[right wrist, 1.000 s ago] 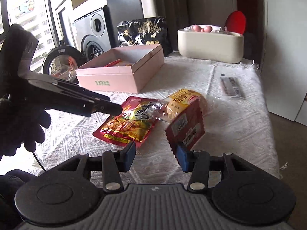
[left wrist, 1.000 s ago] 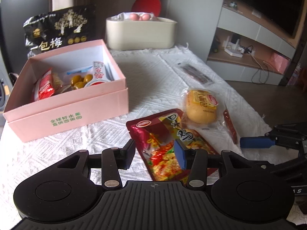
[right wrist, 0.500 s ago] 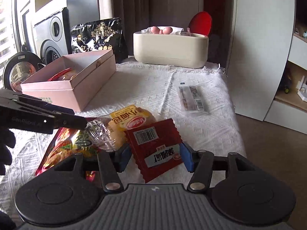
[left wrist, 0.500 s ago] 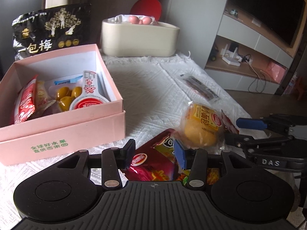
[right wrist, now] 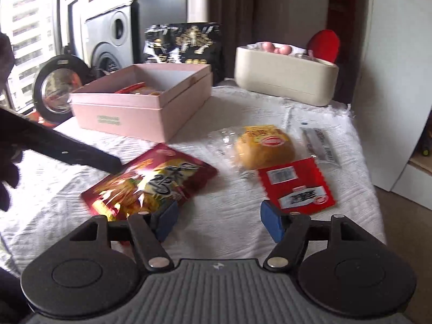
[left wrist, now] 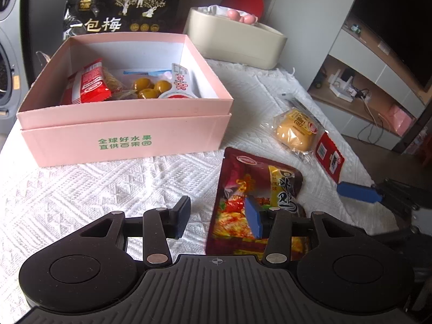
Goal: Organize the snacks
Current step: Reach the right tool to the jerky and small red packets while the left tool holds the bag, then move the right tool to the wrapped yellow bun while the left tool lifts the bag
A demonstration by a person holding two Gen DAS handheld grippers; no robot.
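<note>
Both claws have drawn back since half a second ago. Right claw (right wrist: 218,220) spread, empty; small red packet (right wrist: 297,186) lies flat on surface, released. Left claw (left wrist: 217,217) spread above chili pouch (left wrist: 251,202), likely lining up. Bun (left wrist: 295,132) beyond; pink box (left wrist: 127,132) farthest, open for snacks.

On the table (left wrist: 113,189), the open box (left wrist: 124,135) sits at the left with several snacks inside it. Behind the box stands a large bag (left wrist: 118,8); to that bag's right sits a tub (left wrist: 237,43). Right of the box, a flat pouch (left wrist: 251,189) lies nearest, a wrapped bun (left wrist: 294,135) beyond it, and a small packet (left wrist: 329,156) touches the bun's right side.
</note>
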